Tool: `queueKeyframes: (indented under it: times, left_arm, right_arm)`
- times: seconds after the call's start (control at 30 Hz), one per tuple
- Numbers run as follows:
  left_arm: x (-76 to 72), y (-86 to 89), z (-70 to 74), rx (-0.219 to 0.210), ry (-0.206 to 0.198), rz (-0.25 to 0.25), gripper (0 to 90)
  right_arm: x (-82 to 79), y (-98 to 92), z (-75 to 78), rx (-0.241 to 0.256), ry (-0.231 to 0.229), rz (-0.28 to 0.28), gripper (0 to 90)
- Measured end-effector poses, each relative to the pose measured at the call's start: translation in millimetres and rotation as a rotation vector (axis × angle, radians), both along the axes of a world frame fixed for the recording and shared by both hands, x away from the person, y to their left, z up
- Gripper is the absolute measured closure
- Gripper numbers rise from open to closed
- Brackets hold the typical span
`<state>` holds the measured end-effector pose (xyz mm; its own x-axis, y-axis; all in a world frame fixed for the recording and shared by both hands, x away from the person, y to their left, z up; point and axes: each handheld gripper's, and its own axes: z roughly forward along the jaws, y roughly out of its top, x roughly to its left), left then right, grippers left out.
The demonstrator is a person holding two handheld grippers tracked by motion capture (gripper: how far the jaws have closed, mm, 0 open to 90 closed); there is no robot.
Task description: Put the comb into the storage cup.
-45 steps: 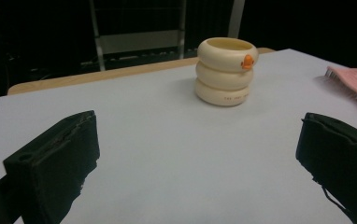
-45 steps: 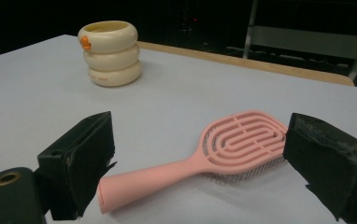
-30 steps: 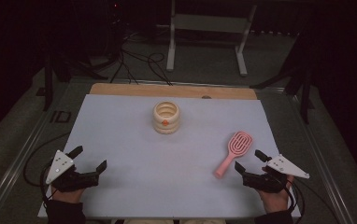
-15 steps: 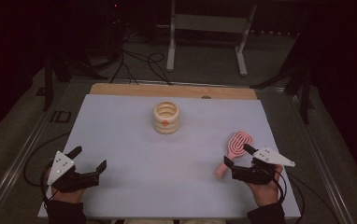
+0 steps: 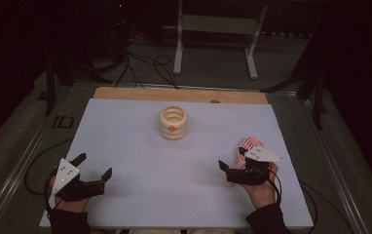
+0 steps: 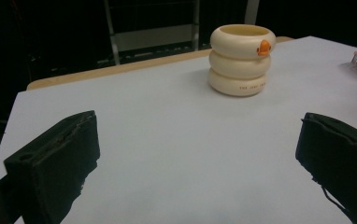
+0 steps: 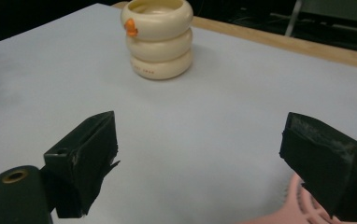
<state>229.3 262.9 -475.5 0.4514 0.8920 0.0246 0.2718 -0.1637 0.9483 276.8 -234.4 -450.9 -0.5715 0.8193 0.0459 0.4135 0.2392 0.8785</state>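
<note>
Right gripper (image 5: 232,163) now over hairbrush (image 5: 250,145)

Cup (image 5: 173,123) stands mid-table (image 5: 125,126), toward far edge. Brush (image 5: 249,146) lies near right, partly under right gripper (image 5: 232,163). Left gripper (image 5: 94,165) sits near left corner, well apart from cup & brush.

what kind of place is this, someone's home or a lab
Most likely a lab or recording setup, not a home. A person holds a tracked left gripper and right gripper over a table with a plain white cover, with loose cables and a metal stand on the dark floor behind.
</note>
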Motion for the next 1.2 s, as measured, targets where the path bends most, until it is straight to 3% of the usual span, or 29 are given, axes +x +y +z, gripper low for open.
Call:
queueKeyframes:
  times: [0.23,0.4,0.43,0.47,0.5,0.53,0.57,0.67,0.7,0.73,0.77,0.8,0.93,1.2]
  left_arm:
    - [0.5,-3.4,-1.3,0.005,0.000,-0.010,0.7]
    - [0.3,-2.8,-2.6,0.008,0.002,-0.008,0.7]
    - [0.3,-2.8,-2.6,0.008,0.002,-0.008,0.7]
    - [0.2,-2.6,-2.7,0.006,0.002,-0.007,0.7]
    - [0.2,-2.2,-2.9,0.005,0.002,-0.004,0.7]
    - [0.2,-2.2,-2.9,0.005,0.002,-0.004,0.7]
    - [0.1,-1.9,-3.2,0.005,0.001,-0.002,0.6]
    - [0.1,-1.9,-3.5,0.006,0.001,-0.001,0.7]
    - [0.3,-2.0,-4.0,0.008,0.001,0.000,0.7]
    - [0.3,-2.0,-4.0,0.008,0.001,0.000,0.7]
    - [0.5,-2.3,-4.3,0.007,0.001,0.000,0.7]
    - [0.5,-2.5,-4.5,0.008,0.001,0.000,0.7]
    - [0.7,-3.2,-5.0,0.014,0.005,-0.002,0.7]
    - [1.0,-4.2,-5.8,0.019,0.007,-0.006,0.7]
  right_arm:
    - [9.2,7.4,-9.0,-0.016,0.050,-0.004,16.5]
    - [14.0,13.9,-15.5,-0.001,0.099,0.015,33.7]
    - [14.0,13.9,-15.5,-0.001,0.099,0.015,33.7]
    - [14.3,15.3,-16.4,-0.001,0.105,0.018,38.4]
    - [14.6,17.8,-17.9,-0.005,0.113,0.031,49.8]
    - [14.6,17.8,-17.9,-0.005,0.113,0.031,49.8]
    - [14.5,20.4,-19.3,-0.006,0.121,0.044,61.1]
    - [14.6,20.9,-19.8,-0.004,0.120,0.051,65.2]
    - [14.6,22.0,-20.6,-0.008,0.120,0.052,73.3]
    - [14.6,22.0,-20.6,-0.008,0.120,0.052,73.3]
    - [14.5,23.5,-21.8,-0.019,0.120,0.052,85.6]
    - [14.5,24.5,-22.8,-0.036,0.120,0.050,89.5]
    - [15.1,27.9,-29.5,-0.091,0.143,0.050,90.0]
    - [16.6,29.4,-39.0,-0.146,0.184,0.036,90.0]
